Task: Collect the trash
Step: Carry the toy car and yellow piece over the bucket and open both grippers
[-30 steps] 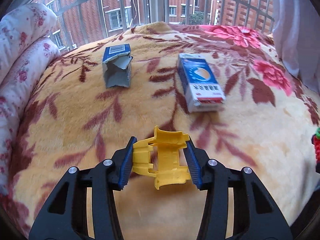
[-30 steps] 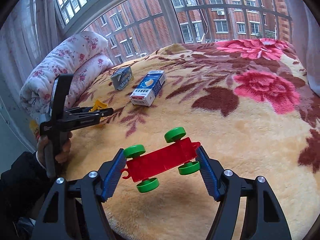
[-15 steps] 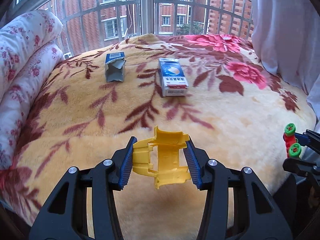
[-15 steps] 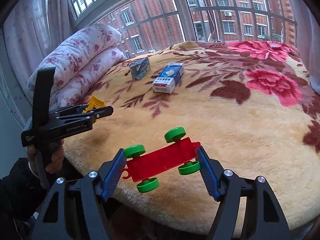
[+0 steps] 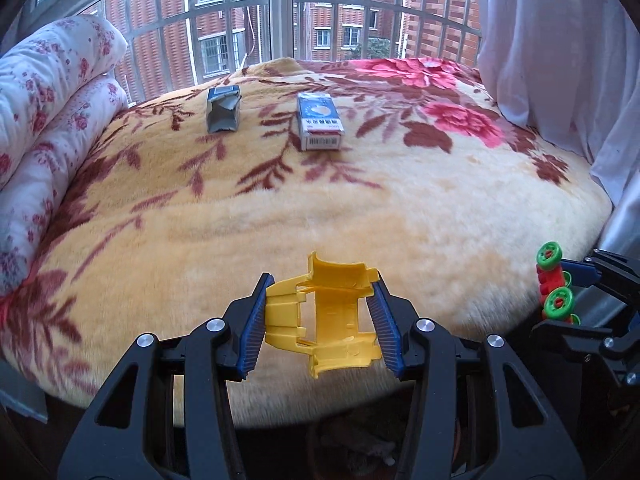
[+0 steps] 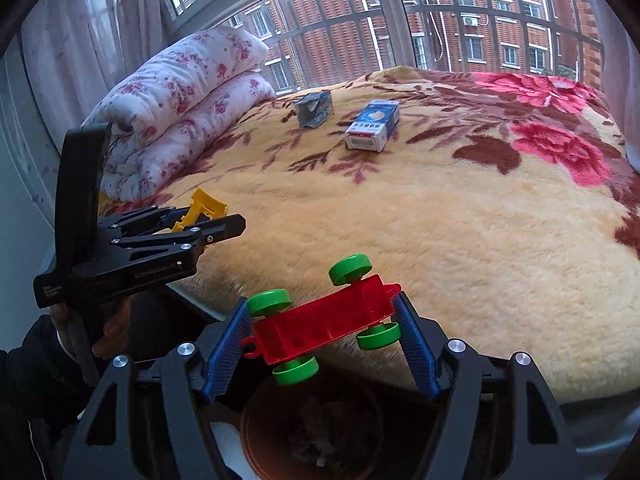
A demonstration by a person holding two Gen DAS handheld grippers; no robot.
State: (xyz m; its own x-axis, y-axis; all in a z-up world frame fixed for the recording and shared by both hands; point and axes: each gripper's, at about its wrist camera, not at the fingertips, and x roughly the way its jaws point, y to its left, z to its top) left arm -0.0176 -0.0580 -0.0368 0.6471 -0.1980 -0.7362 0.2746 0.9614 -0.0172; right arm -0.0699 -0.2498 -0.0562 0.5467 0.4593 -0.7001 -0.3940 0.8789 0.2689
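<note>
My left gripper (image 5: 320, 322) is shut on a yellow plastic toy part (image 5: 326, 316), held over the near edge of the bed. That same gripper (image 6: 216, 226) and its yellow part (image 6: 202, 206) show at the left of the right wrist view. My right gripper (image 6: 322, 330) is shut on a red toy chassis with green wheels (image 6: 324, 320), held above a dark round bin (image 6: 312, 432) on the floor. The red toy (image 5: 554, 284) also appears at the right edge of the left wrist view. A crumpled grey-blue carton (image 5: 223, 109) and a blue-and-white box (image 5: 320, 120) lie far back on the blanket.
The bed carries a cream fleece blanket with red flowers (image 5: 360, 208). A folded floral quilt (image 6: 180, 96) lies along its left side. A barred window (image 5: 280, 12) stands behind it and a white curtain (image 5: 560, 48) hangs at the right. A sleeved hand (image 6: 96, 328) holds the left gripper's handle.
Both grippers have drawn back from the middle of the bed to its near edge, each keeping its toy. The two boxes look farther away, and the bin now shows under the right gripper.
</note>
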